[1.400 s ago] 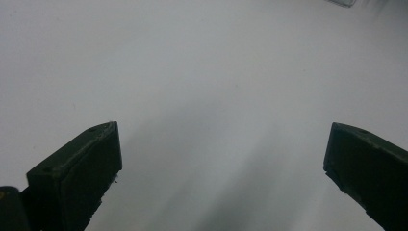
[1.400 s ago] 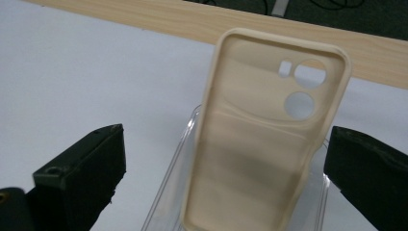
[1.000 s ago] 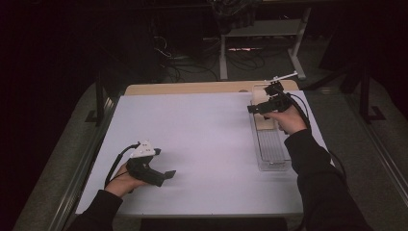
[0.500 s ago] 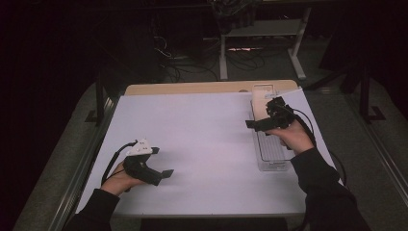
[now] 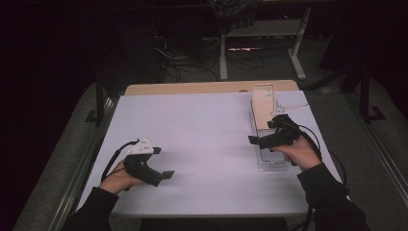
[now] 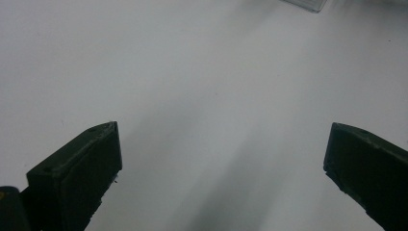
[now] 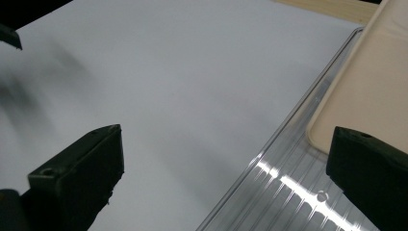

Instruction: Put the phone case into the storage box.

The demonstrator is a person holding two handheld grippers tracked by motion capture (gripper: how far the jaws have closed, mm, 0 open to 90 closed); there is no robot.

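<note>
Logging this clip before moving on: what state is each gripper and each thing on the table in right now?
left gripper: open, empty, low over the white table cover.
right gripper: open, empty, above the clear tray's left edge.
clear tray: lying flat along the table's right side, near end bare.
beige case: resting in the tray's far end, not gripped.

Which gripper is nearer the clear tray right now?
Right. The right gripper hangs open over the clear tray, by its left edge, just below the beige slab lying in it. The left gripper sits open across the white table, near its front-left.
</note>
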